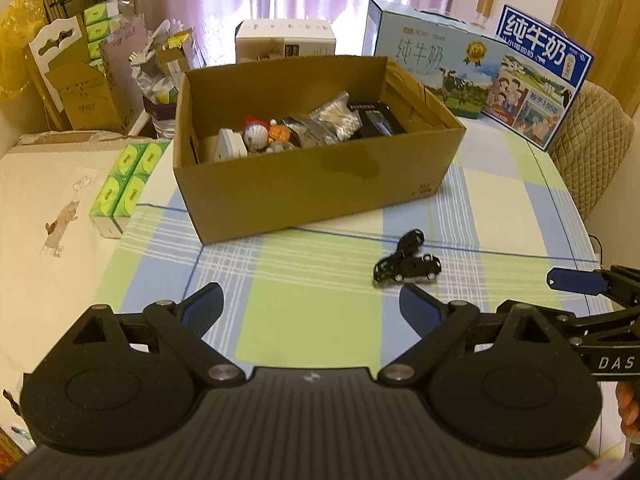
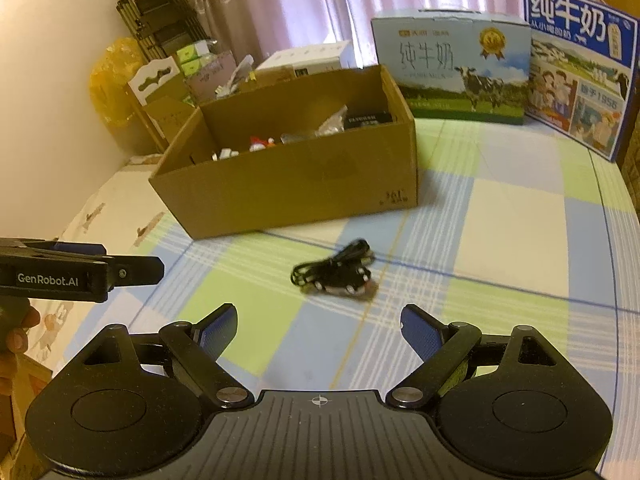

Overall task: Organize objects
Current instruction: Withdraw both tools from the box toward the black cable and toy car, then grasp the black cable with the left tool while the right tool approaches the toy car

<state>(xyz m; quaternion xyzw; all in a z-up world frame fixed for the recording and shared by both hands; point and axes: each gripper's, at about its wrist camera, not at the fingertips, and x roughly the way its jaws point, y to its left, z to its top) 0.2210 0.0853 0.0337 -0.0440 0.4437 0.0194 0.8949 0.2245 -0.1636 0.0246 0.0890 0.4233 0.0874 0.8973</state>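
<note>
A small black toy car [image 1: 416,270] lies on the checked tablecloth with a coiled black cable [image 1: 410,242] touching its far side; the right wrist view shows the car [image 2: 344,282] and cable [image 2: 340,258] blurred. Behind them stands an open cardboard box [image 1: 312,188] [image 2: 288,192] holding several small items, among them a blue-and-white figurine [image 1: 256,136]. My left gripper [image 1: 310,304] is open and empty, the car just past its right finger. My right gripper [image 2: 318,326] is open and empty, short of the car. Each gripper shows at the edge of the other's view.
Two milk cartons [image 1: 432,68] [image 1: 548,76] stand at the table's far right. Green tissue packs [image 1: 126,184] lie left of the box. Cardboard boxes [image 1: 92,96], a white box [image 1: 286,40] and curtains are behind. A padded chair back [image 1: 596,140] is at the right edge.
</note>
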